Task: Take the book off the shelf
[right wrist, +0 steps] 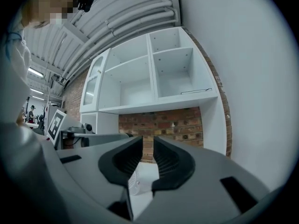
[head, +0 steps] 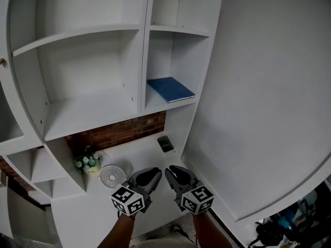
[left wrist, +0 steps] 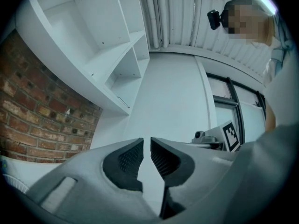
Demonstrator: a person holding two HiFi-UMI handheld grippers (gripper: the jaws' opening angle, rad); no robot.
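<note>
Two tools (forearms (head: 123,230) cropped), left tool (left wrist: 146,142) together, right tool (right wrist: 148,142) ajar, book (head: 170,89) on shelf (head: 153,104).

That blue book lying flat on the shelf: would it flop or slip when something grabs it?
The blue book looks thin, so it is probably light and may bend a little if held by one edge. Its cover looks smooth, so it might slide easily on the white shelf. Lying flat, it is unlikely to tip or roll.
</note>
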